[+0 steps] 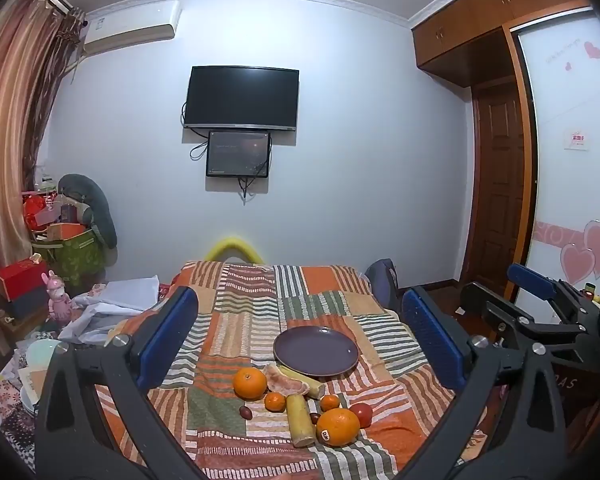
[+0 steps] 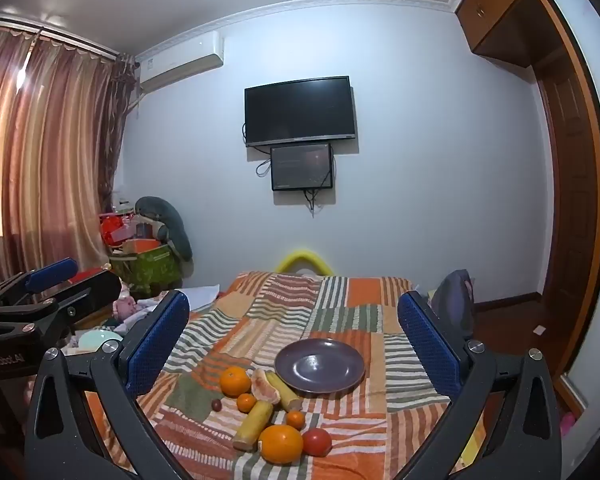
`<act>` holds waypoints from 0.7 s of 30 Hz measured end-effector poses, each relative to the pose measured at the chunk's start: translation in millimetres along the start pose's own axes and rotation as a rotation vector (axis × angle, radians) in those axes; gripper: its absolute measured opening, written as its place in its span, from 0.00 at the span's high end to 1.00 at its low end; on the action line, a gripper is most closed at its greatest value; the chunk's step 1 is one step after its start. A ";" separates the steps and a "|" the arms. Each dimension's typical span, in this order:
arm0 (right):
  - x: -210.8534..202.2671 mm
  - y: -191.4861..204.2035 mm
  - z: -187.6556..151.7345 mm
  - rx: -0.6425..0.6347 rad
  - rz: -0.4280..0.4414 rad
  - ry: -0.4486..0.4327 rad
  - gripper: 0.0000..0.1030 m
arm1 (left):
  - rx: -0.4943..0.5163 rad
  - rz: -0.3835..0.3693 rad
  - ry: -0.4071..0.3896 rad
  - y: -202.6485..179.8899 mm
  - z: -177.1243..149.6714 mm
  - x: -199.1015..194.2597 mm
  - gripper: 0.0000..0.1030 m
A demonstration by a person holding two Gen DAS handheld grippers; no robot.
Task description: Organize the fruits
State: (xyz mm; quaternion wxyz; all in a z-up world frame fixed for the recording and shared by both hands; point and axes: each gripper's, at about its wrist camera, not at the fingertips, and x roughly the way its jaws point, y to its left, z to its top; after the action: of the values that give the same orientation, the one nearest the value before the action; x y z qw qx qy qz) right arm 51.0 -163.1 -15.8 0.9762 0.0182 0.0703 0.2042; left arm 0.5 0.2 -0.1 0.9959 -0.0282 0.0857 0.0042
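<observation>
Both tongs are hanging wide open and holding nothing, the left gripper and right gripper pointing over the striped blanket. Ahead between their blue pads, the fruits are lying clustered just before the purple plate, touching neither gripper.

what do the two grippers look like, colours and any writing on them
Each hand-held gripper, left and right, has a matte black angular frame with triangular cut-outs and round silver bolts. The two fingers carry blue dimpled rubber pads. White lettering marks the black body of the left one, seen from the right wrist view. No cables or sleeves show.
</observation>
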 end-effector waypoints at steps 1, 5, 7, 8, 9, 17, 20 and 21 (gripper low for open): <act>-0.2 0.0 0.1 0.001 0.000 0.004 0.00 | 0.002 0.002 0.002 0.1 0.1 0.7 0.00; -1.3 0.7 0.6 -0.001 0.007 0.004 0.00 | 0.007 0.002 -0.013 -0.5 0.0 0.0 0.00; 0.3 -2.4 0.0 0.000 0.007 0.000 0.00 | 0.012 0.001 -0.010 -3.5 -0.1 1.3 0.00; 0.6 -2.6 -0.6 -0.001 0.007 -0.001 0.00 | 0.010 -0.003 -0.009 -5.2 -0.4 2.1 0.00; 1.4 -3.2 -1.8 -0.001 0.006 -0.001 0.00 | 0.007 -0.006 -0.007 -5.4 -0.5 2.4 0.00; 0.0 -4.4 -1.3 0.011 0.003 -0.002 0.00 | 0.004 -0.012 -0.004 2.1 1.9 2.3 0.00; -0.9 -2.3 -0.8 0.011 0.001 -0.002 0.00 | 0.005 -0.013 -0.003 2.0 2.7 1.7 0.00; -0.8 -1.4 -1.7 0.012 0.000 -0.002 0.00 | 0.006 -0.014 -0.004 1.8 3.2 0.6 0.00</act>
State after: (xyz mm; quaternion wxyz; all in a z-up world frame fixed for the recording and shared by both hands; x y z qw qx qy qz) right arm 50.6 -164.6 -17.4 0.9762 0.0242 0.0705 0.2035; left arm 1.6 2.2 2.8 0.9962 -0.0258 0.0835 -0.0029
